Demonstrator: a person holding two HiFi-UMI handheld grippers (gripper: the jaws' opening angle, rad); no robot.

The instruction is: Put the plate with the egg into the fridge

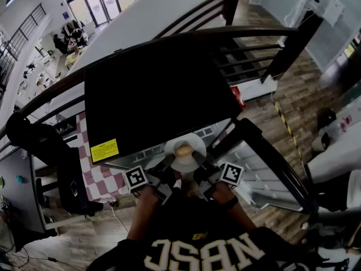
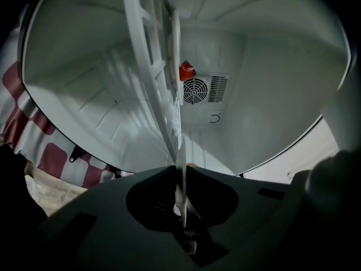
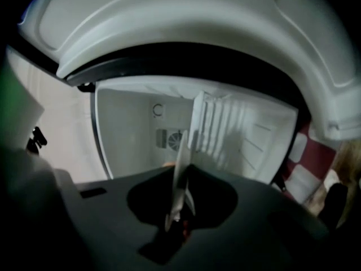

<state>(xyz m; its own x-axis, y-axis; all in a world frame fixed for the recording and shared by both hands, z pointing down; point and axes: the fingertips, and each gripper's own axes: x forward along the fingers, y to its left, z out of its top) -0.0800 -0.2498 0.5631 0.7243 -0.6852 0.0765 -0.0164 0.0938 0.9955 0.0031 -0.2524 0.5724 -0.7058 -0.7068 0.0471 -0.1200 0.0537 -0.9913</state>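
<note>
A white plate with a brownish egg on it hangs in front of the open fridge, just below its black top. My left gripper is shut on the plate's left rim and my right gripper on its right rim. In the left gripper view the plate runs edge-on between the jaws of the left gripper. It also stands edge-on in the right gripper. Both views look into the white fridge interior.
A white wire shelf crosses the interior, with a round fan vent and a small red thing on the back wall. The open door stands at the right. A red and white checked cloth lies to the left.
</note>
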